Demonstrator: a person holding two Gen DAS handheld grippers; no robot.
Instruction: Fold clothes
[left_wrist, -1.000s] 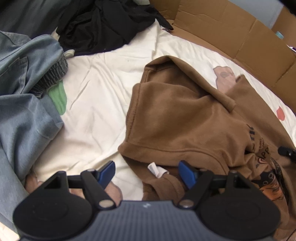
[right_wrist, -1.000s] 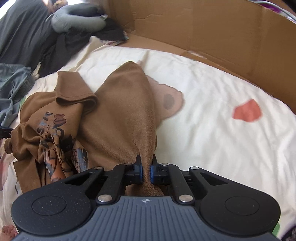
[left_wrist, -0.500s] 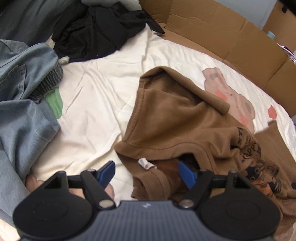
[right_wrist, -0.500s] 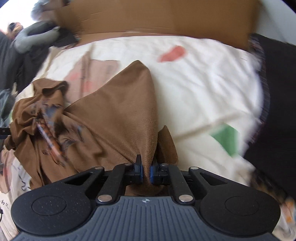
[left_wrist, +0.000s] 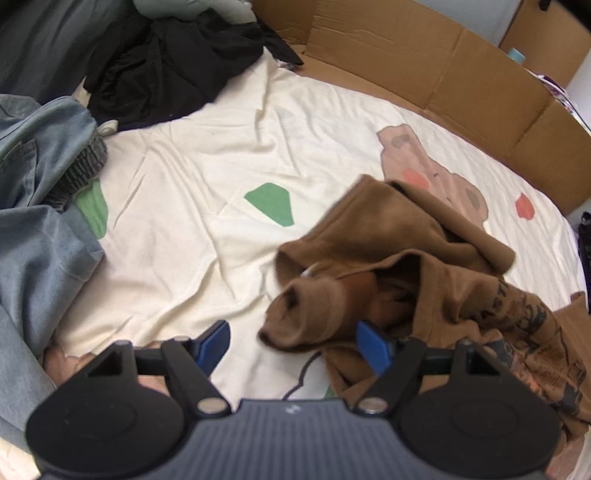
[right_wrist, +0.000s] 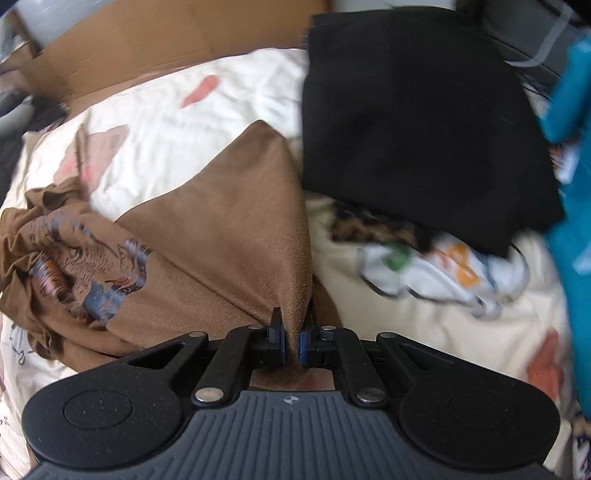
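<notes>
**Sweatshirt stretched across bed as one claw pinches, the other waits**

Fabric is running taut from the right gripper (right_wrist: 291, 341), whose blue-padded jaws are pressed together on a fold of the brown fleece sweatshirt with a printed graphic (right_wrist: 207, 236). The garment is lying on the cream bedsheet with coloured cartoon patches (left_wrist: 207, 229), between a pile of blue denim jeans (left_wrist: 40, 221) on one side and a folded black garment (right_wrist: 410, 122) on the other. A wall of brown cardboard (left_wrist: 436, 74) is standing along the far edge of the bed.

The left gripper (left_wrist: 293, 345) is hanging over the sheet with its jaws spread wide and nothing between them. In its view the sweatshirt's crumpled, rolled end (left_wrist: 314, 306) is lying just ahead of the claw and a little toward its right finger, close to the blue pad (left_wrist: 371, 347) but apparently not pressed by it. From there the cloth's long axis is running away to the right, toward the pinching claw.

That makes the left hand the nearer one to the loose end. Judging by the layout, the step in hand is spreading the sweatshirt flat; the open claw would likely need to shift slightly rightward and down to catch the bunched edge. Blur is softening both views, so finer creases are hard to read.
</notes>
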